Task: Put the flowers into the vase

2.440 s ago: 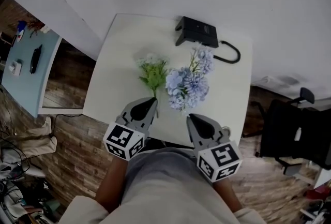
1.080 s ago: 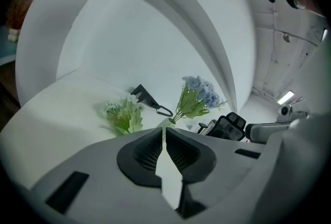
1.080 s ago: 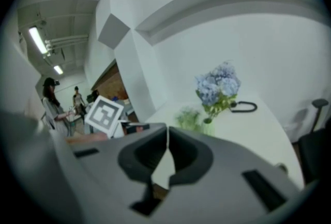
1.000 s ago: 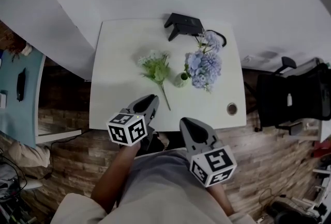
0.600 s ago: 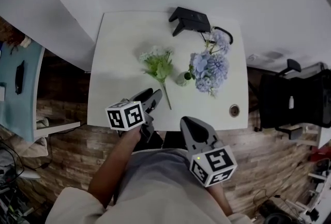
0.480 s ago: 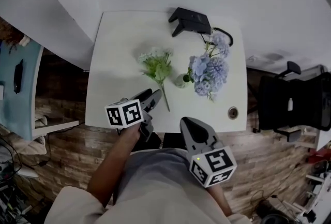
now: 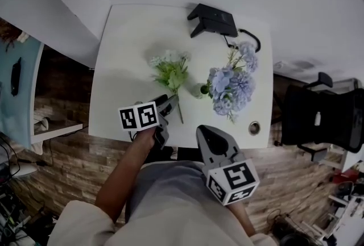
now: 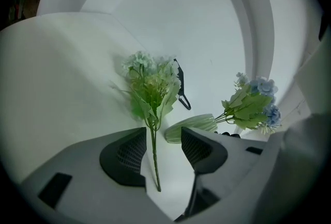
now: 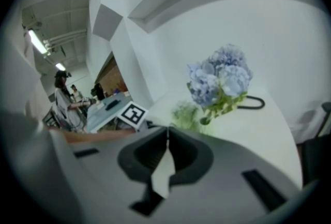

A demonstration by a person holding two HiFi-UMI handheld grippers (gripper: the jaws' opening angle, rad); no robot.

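Observation:
A bunch of green and white flowers (image 7: 170,71) lies on the white table (image 7: 122,51), its thin stem (image 8: 153,155) pointing at the near edge. My left gripper (image 7: 169,104) is low over that stem end. Its jaws have just been opening and now stand open (image 8: 163,148), the stem between them with no pad pressing on it. A small ribbed green vase (image 7: 202,90) holds blue hydrangeas (image 7: 230,83) to the right; the left gripper view shows the vase (image 8: 191,125) just beyond the jaws. My right gripper (image 7: 203,131) hangs off the near table edge, shut and empty (image 9: 167,132).
A black device (image 7: 213,19) with a looped cable (image 7: 250,45) sits at the table's far edge. A small round disc (image 7: 254,127) lies near the front right corner. A black chair (image 7: 318,120) stands to the right, a pale blue desk (image 7: 17,86) to the left.
My left gripper has sunk toward the table, rolled, and opened its jaws around the stem end. The right gripper has barely shifted.

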